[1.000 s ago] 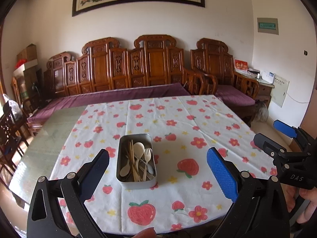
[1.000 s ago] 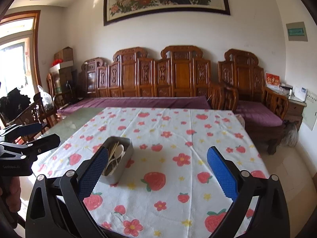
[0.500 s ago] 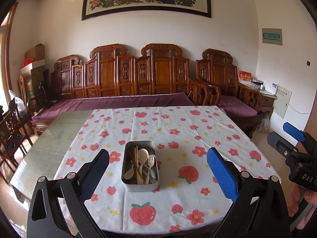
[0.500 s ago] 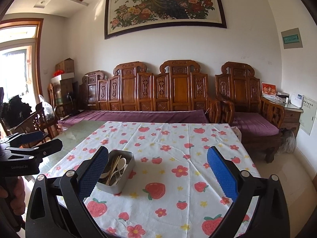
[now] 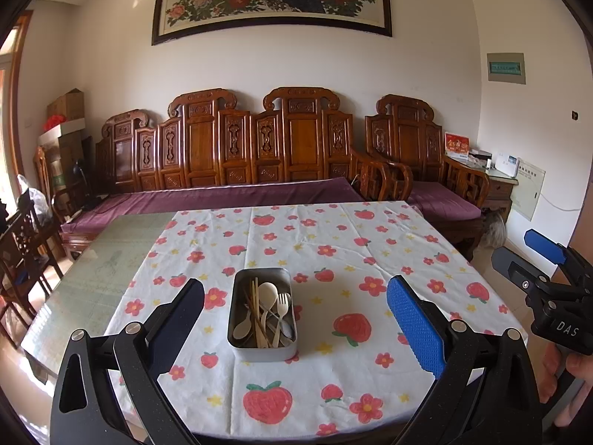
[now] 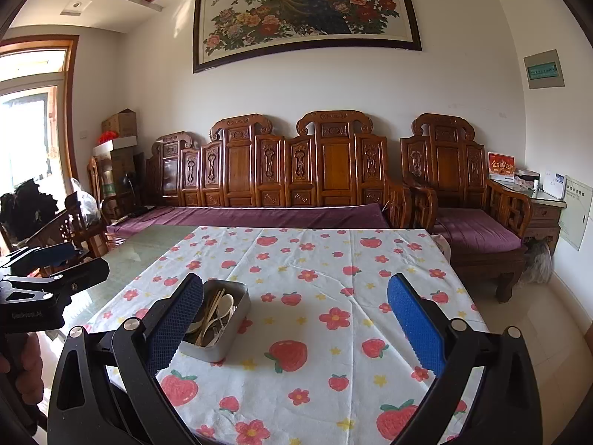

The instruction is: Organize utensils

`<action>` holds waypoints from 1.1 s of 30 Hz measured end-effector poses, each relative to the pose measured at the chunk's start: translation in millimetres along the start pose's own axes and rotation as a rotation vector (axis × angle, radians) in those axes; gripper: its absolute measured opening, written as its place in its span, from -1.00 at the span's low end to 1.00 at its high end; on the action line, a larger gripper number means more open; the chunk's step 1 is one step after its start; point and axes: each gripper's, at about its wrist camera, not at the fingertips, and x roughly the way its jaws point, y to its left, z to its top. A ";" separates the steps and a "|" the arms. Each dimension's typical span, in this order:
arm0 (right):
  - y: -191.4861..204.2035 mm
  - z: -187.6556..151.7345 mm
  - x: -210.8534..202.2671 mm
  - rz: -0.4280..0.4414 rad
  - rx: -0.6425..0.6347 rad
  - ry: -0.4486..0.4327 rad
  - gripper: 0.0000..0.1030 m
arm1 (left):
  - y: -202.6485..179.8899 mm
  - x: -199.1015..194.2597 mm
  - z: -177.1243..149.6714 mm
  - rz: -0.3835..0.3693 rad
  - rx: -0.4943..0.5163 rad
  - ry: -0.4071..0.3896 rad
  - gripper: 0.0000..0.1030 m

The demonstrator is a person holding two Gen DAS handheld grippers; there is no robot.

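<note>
Left gripper [image 5: 294, 328]: you hold it above the table's near edge, jaws wide apart, nothing between them.
Right gripper [image 6: 294, 328]: you hold it over the near edge too, jaws wide apart, empty.
Metal tin [image 5: 262, 313]: sits on the strawberry tablecloth [image 5: 333, 244], toward the near edge, left of the cloth's middle.
Utensils: pale spoons [image 5: 267, 293], a fork [image 5: 282, 302] and chopsticks [image 5: 255, 307] lie jumbled in the tin.
Table [image 5: 85, 278]: bare glass at the left edge.
Behind: carved wooden bench [image 5: 259, 148].

"DAS" in white on the black right gripper [image 5: 533, 259] body — other labels too blurred to read
</note>
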 end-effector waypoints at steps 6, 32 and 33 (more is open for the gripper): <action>0.0 0.0 0.0 -0.001 -0.002 0.000 0.95 | -1.9 -2.1 1.3 0.000 -0.002 -0.002 0.85; -4.0 -2.3 3.4 -0.003 0.001 0.004 0.95 | -2.3 -7.5 6.5 0.012 0.000 -0.014 0.85; -4.4 -2.5 3.5 -0.003 0.002 0.005 0.95 | -2.2 -7.7 6.3 0.012 0.001 -0.015 0.85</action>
